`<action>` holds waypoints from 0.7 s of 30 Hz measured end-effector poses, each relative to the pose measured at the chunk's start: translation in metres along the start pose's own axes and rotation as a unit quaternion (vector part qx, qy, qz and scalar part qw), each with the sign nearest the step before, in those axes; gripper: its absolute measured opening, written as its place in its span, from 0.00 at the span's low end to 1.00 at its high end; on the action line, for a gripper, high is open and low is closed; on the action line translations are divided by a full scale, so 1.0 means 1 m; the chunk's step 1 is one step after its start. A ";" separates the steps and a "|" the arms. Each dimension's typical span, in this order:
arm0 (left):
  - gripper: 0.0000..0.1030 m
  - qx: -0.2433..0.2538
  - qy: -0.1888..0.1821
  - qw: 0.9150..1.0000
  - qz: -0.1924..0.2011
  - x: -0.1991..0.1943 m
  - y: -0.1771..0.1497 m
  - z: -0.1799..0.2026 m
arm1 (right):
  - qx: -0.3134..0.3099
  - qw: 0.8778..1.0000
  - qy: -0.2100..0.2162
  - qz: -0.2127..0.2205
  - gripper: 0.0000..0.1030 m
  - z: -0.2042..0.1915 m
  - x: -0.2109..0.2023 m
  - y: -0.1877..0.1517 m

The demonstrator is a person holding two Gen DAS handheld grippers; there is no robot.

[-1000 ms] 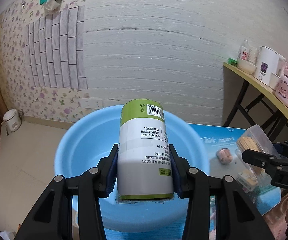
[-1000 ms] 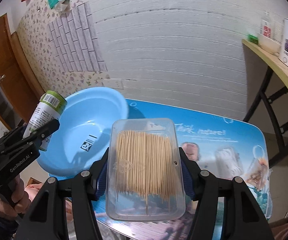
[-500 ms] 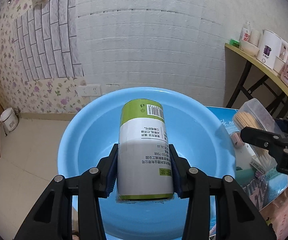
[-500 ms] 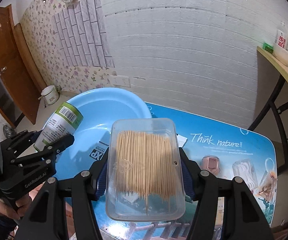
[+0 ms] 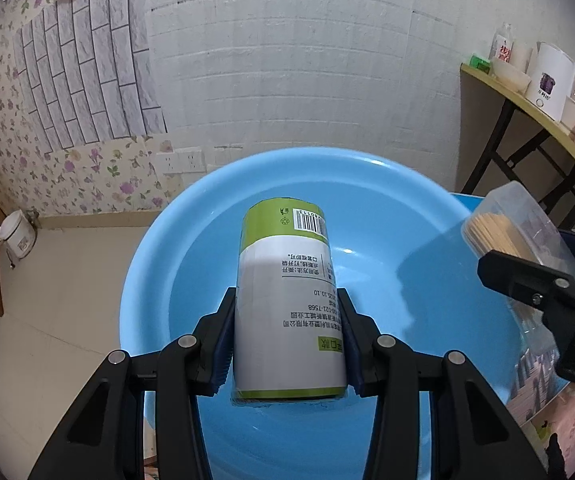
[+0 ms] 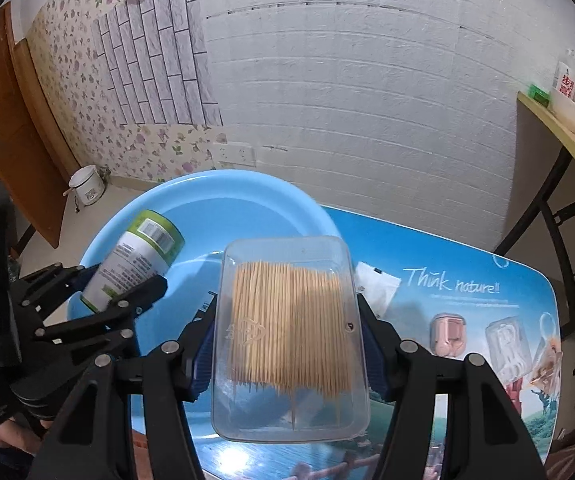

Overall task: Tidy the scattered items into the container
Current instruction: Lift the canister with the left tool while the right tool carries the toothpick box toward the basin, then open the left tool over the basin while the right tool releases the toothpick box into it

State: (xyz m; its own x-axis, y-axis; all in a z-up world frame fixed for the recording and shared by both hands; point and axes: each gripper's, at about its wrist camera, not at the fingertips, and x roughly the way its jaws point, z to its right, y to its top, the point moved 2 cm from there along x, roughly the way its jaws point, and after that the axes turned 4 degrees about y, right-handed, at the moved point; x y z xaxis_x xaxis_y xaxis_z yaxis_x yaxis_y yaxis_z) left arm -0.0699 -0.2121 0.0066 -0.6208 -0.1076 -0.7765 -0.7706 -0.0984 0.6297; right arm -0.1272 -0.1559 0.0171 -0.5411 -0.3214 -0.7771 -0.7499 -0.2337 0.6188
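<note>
- A white painted brick wall (image 6: 367, 92) fills the background, with floral wallpaper (image 5: 7, 120) to its left and a wooden side shelf (image 5: 527, 108) crowded with white kitchenware on the right.
- A table with a glossy blue printed cover (image 6: 467, 280) reading "Think nature!!" stands in front of the wall.
- A large round light-blue plastic basin (image 5: 407, 232) sits at the left end of that table; no loose item shows inside it.
- The left gripper (image 5: 287, 344), black with blue pads, is clamped on a cylindrical white canister with a green band and a barcode (image 5: 287, 300), holding it tilted above the basin's interior.
- The right gripper (image 6: 287, 344) is closed on a clear rectangular plastic box full of wooden toothpicks (image 6: 291, 332), gripped by its long sides, over the table just beside the basin's right rim.
- A small white sachet (image 6: 377, 288) lies on the cover just beyond the box.
- A small pink packaged item (image 6: 447, 334) and two clear packets (image 6: 507, 344) lie farther right on the cover, well apart from the basin.
</note>
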 end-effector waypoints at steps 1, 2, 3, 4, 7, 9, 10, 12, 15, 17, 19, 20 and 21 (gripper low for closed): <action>0.42 -0.001 -0.001 1.000 -0.002 0.002 0.000 -0.001 | 0.000 1.000 0.004 0.002 0.60 -0.002 0.000 0.000; 0.42 -0.001 -0.002 1.000 -0.004 0.004 -0.001 -0.003 | -0.001 1.000 0.010 0.007 0.60 -0.004 0.000 0.000; 0.42 0.000 -0.002 1.000 -0.005 0.006 -0.001 -0.004 | -0.007 1.000 0.010 0.009 0.60 -0.007 -0.002 -0.001; 0.42 0.001 -0.002 1.000 -0.006 0.007 -0.001 -0.005 | -0.011 1.000 0.009 0.010 0.60 -0.010 -0.003 -0.001; 0.42 0.003 -0.001 1.000 -0.009 0.011 -0.002 -0.008 | -0.018 1.000 0.009 0.004 0.60 -0.016 0.001 -0.002; 0.42 0.009 0.002 1.000 -0.012 0.011 -0.002 -0.008 | -0.020 1.000 0.010 -0.001 0.60 -0.010 0.005 0.002; 0.43 0.013 0.002 1.000 -0.011 0.011 -0.003 -0.008 | -0.020 1.000 0.011 -0.002 0.60 -0.011 0.006 0.001; 0.44 0.018 0.002 1.000 -0.008 0.011 -0.004 -0.009 | -0.022 1.000 0.015 -0.006 0.60 -0.011 0.008 0.001; 0.52 0.022 0.002 1.000 0.002 0.009 -0.003 -0.011 | -0.023 1.000 0.014 -0.012 0.60 -0.010 0.012 0.000; 0.64 0.023 0.006 1.000 0.011 0.005 -0.001 -0.014 | -0.024 1.000 0.012 -0.014 0.60 -0.009 0.015 0.000; 0.68 0.023 0.011 0.999 0.022 0.002 0.002 -0.017 | -0.026 0.999 0.012 -0.017 0.60 -0.009 0.018 0.001; 0.69 0.022 0.013 0.999 0.027 -0.001 0.003 -0.019 | -0.027 0.999 0.011 -0.019 0.60 -0.009 0.019 0.000; 0.71 0.020 0.014 0.999 0.029 -0.002 0.003 -0.020 | -0.028 0.999 0.011 -0.020 0.60 -0.010 0.020 0.001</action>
State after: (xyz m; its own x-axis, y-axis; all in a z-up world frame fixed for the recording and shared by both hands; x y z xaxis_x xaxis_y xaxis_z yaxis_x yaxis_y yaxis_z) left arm -0.0683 -0.2322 0.0107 -0.6613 -0.1391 -0.7371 -0.7384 -0.0520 0.6723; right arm -0.1347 -0.1721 0.0028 -0.5027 -0.3313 -0.7985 -0.7475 -0.2975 0.5940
